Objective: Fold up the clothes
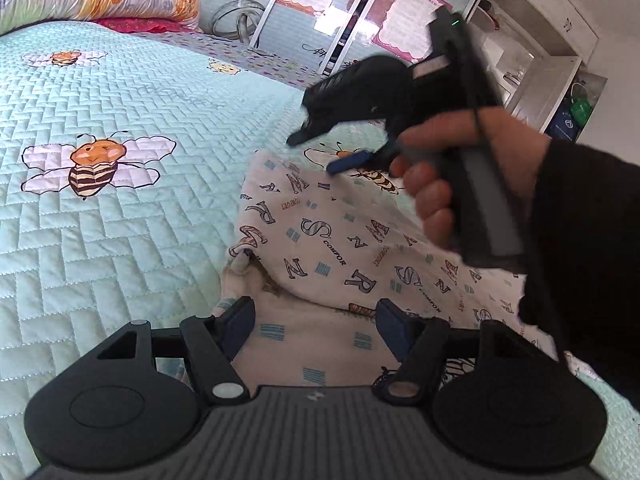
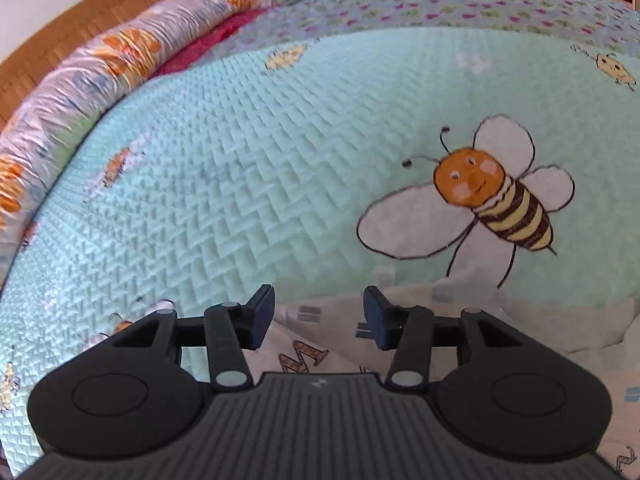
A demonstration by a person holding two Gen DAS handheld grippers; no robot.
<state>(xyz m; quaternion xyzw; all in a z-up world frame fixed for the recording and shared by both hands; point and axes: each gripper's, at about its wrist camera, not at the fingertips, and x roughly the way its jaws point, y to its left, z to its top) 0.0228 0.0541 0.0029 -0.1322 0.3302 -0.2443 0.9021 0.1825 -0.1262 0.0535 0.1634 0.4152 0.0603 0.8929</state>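
**Letter-print garment on the bee quilt, both grippers unclenched**

Left wrist view: the cream garment (image 1: 340, 248) lies partly folded on the mint quilted bedspread (image 1: 120, 220), its print showing large letters S, R, N and M, with the words "COMFOR" and "COMFORT" readable in small type. The left gripper (image 1: 316, 322) hovers low over the garment's near edge, jaws standing apart with cloth seen beneath the gap but not pinched. Beyond it, a hand (image 1: 452, 176) in a dark sleeve (image 1: 592, 248) grasps the handle of the right gripper (image 1: 320, 152), which is tilted down toward the garment's far corner, blurred.

Right wrist view: the right gripper (image 2: 319, 318) has its jaws parted, with nothing between the pads. A strip of the garment (image 2: 320, 344) lies below, a brown M legible. A cartoon bee (image 2: 492, 196) decorates the bedspread (image 2: 220, 160) ahead; a floral bolster (image 2: 100, 68) lines the wooden headboard (image 2: 80, 12).
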